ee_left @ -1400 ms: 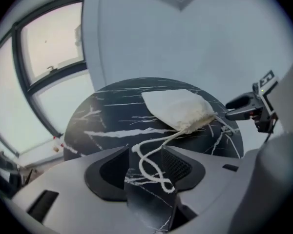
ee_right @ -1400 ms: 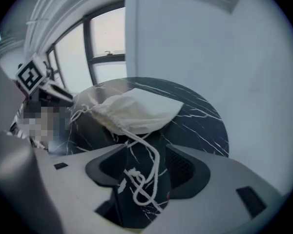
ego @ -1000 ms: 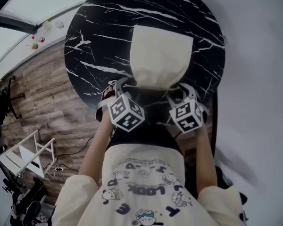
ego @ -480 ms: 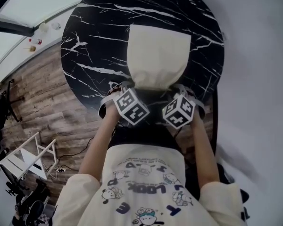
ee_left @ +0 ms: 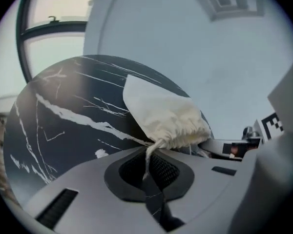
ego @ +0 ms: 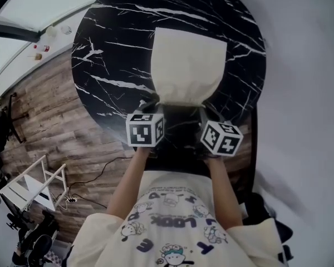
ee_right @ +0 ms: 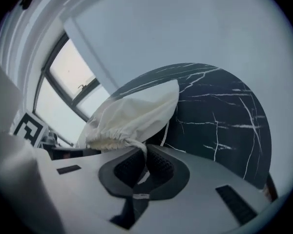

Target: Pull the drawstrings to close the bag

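A cream cloth bag (ego: 188,65) lies flat on the round black desk (ego: 111,54) with white marble veining; its bottom points away from the person and its gathered mouth lies close to the desk's near edge. The left gripper (ee_left: 147,165) sits just beside the left end of that mouth; its jaws have just closed and are clamped together on the left drawstring (ee_left: 154,147), a thin cream cord that runs from the puckered hem down between the dark ribbed pads. The right gripper (ee_right: 143,164) sits at the right end of the mouth; its jaws have likewise just closed, pinching the right drawstring (ee_right: 138,146), which leaves the gathered hem and drops between its pads. In the head view the two grippers lie side by side at the near edge with the bag's mouth between them, marker cubes facing up; the person's forearms reach in from below; a cream shirt (ego: 172,221) with cartoon print fills the bottom; wooden floor (ego: 61,110) shows left of the desk.
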Demonstrator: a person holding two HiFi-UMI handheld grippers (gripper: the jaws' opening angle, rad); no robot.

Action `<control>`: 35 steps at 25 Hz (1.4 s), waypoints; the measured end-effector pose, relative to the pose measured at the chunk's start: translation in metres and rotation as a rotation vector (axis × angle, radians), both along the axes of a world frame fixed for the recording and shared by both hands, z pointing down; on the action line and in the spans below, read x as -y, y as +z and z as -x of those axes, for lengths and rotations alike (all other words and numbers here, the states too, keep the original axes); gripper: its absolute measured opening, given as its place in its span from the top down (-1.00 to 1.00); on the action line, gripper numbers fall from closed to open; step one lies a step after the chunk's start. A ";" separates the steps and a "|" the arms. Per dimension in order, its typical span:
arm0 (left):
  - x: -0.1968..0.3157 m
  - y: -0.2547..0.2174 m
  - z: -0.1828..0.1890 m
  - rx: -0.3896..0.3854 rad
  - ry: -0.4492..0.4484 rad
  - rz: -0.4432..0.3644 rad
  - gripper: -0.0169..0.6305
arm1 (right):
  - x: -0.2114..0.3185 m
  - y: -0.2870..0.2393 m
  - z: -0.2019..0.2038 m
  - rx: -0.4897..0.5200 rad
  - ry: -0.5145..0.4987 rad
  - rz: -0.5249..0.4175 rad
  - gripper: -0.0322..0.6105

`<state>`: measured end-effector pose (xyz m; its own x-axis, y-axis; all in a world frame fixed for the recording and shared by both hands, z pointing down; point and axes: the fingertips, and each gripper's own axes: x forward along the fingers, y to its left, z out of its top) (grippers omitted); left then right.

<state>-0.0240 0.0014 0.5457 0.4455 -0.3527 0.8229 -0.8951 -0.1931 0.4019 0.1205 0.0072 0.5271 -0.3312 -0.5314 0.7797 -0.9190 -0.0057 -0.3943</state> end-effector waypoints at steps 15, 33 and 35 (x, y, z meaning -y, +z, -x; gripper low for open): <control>0.007 -0.012 0.005 -0.081 -0.287 0.013 0.83 | -0.002 -0.013 -0.010 0.234 0.458 0.016 0.84; 0.012 -0.026 0.015 0.258 0.062 -0.111 0.83 | -0.011 -0.017 -0.003 -0.749 -0.522 0.050 0.84; 0.014 -0.030 0.015 0.278 0.070 -0.133 0.83 | -0.006 -0.023 -0.004 -0.822 -0.542 0.018 0.84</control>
<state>-0.0386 -0.0125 0.5159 0.2373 -0.4422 0.8650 -0.9498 -0.2924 0.1111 0.1249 0.0134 0.5042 0.1226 -0.4531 0.8830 -0.7868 0.4980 0.3647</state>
